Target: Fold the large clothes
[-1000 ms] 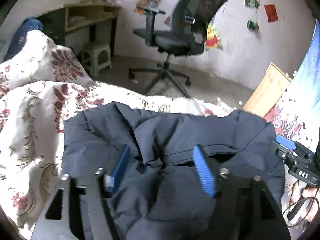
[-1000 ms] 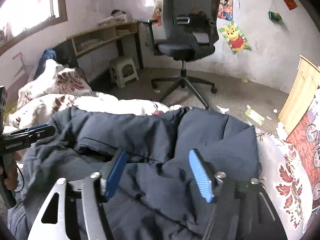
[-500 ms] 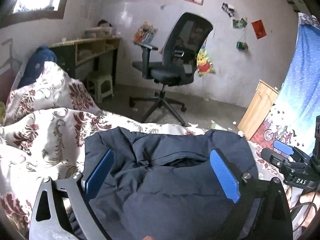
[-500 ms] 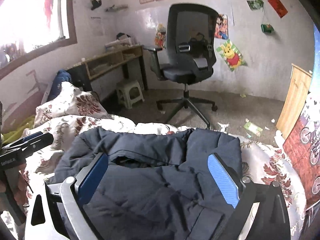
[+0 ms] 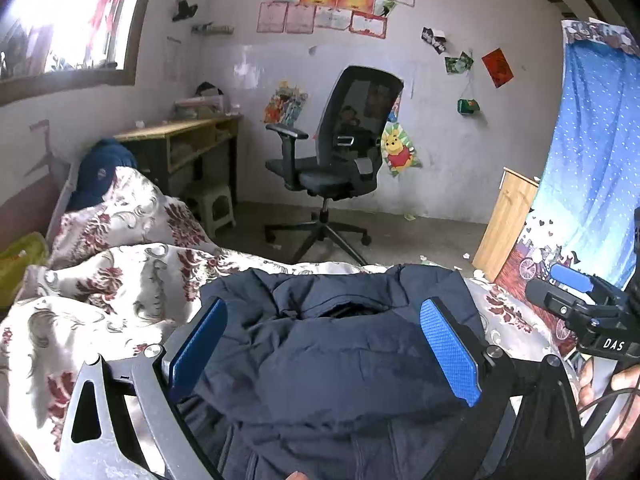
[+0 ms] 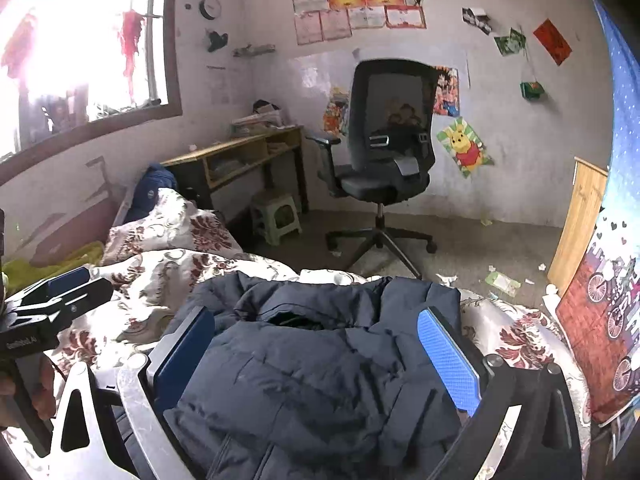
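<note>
Both grippers, left gripper (image 5: 324, 354) and right gripper (image 6: 316, 356), hang spread wide and empty above the dark padded jacket (image 5: 340, 360) lying bunched on the floral bedspread (image 5: 100, 292), apparently between folds, so the next move calls for pinching a fresh edge.

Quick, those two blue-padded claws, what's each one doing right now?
Left gripper: open, holding nothing, above the dark navy padded jacket.
Right gripper: open, holding nothing.

Office chair (image 5: 340, 160) before postered wall (image 5: 440, 120)

Home bedroom: quilted bed (image 5: 120, 280), desk (image 6: 240, 156), posters (image 5: 336, 4).
</note>
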Demonstrator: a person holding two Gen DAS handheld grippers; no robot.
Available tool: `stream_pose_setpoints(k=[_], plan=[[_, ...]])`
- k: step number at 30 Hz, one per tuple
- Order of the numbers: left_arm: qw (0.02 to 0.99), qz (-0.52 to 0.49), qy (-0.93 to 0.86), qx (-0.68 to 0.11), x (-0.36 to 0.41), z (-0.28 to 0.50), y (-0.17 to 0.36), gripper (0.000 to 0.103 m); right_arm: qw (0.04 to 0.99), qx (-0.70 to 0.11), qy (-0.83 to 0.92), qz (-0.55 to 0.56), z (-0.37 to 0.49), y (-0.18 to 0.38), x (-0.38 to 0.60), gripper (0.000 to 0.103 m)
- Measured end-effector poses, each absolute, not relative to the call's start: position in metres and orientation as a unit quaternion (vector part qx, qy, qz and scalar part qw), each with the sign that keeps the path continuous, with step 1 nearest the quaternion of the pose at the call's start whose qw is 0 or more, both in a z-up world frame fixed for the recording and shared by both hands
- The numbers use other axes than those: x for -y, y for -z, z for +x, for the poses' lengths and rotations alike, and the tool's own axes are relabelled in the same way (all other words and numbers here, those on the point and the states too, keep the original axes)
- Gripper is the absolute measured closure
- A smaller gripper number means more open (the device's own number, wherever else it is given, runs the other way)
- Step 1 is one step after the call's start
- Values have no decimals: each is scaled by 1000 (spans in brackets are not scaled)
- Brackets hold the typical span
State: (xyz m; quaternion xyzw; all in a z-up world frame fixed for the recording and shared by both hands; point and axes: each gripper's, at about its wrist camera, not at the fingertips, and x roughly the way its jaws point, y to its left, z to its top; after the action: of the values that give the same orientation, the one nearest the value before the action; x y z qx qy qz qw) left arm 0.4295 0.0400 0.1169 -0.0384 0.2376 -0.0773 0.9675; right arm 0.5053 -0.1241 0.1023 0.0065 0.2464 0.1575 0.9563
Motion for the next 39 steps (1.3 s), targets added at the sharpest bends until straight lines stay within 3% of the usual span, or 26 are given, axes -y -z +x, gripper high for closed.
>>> stream_pose_setpoints(k=[9,23,34,39], plan=[[970,-28,81,-228,-39,369,-118,8,957,-236,-168,15,437,-111,133,0],[960,-8,82,-266,-43,297,-70,8,946,-261,-193,-2,371,-79,136,0],[948,19,95,-304,-49,247,-9,8,930,-307,-201,-39,322,-22,136,0],[936,56,97,-333,-45,232,23,8,901,-357,-224,-104,297,18,123,0]])
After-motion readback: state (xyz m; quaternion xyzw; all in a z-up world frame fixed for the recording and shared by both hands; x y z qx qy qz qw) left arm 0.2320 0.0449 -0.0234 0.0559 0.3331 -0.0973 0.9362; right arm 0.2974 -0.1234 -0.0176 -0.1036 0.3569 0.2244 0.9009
